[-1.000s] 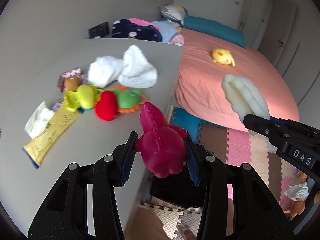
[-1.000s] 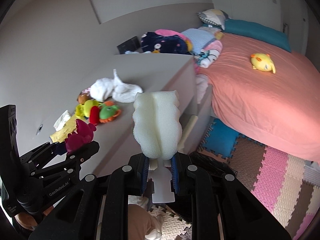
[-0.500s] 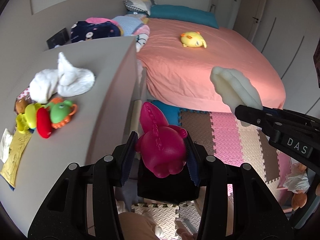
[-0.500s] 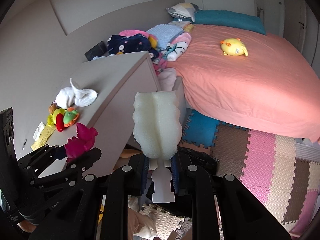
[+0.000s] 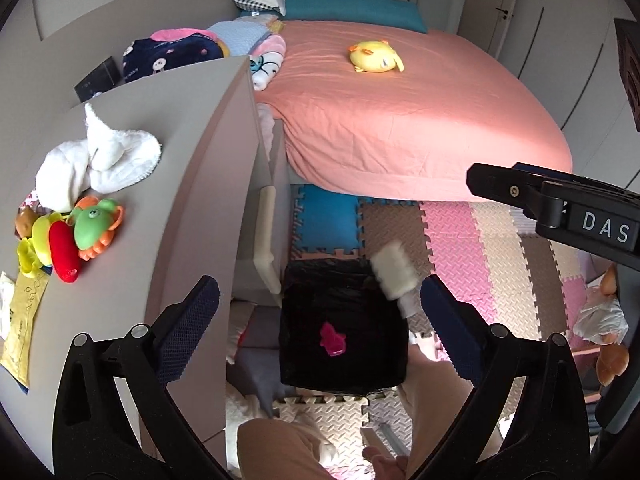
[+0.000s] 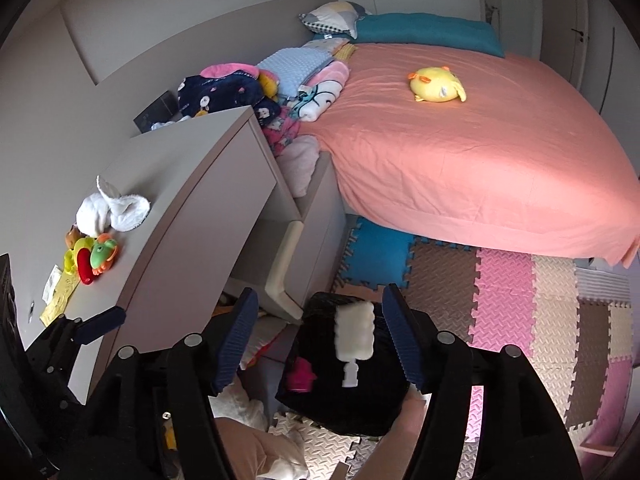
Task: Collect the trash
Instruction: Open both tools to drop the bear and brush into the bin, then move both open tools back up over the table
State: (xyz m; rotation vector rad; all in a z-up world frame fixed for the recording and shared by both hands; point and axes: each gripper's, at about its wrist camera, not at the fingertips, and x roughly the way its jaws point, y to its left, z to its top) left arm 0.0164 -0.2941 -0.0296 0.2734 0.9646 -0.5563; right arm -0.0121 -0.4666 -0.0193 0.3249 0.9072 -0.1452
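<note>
- Several toys (image 5: 76,232), a white cloth (image 5: 100,160) and a yellow packet (image 5: 24,320) are sitting uncollected on the dresser (image 5: 192,152).
- The left gripper (image 5: 320,312) is hanging spread and empty.
- The pink toy (image 5: 331,339) is lying in the black bin (image 5: 344,372); the white foam piece (image 6: 355,336) is over its rim.
- The right gripper (image 6: 320,332) is hanging spread and empty.

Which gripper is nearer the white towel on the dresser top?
Left. The left gripper hangs open over the black bin right beside the dresser, with the towel just ahead to its left. The right gripper, also open, sits farther out on the bed side.
</note>
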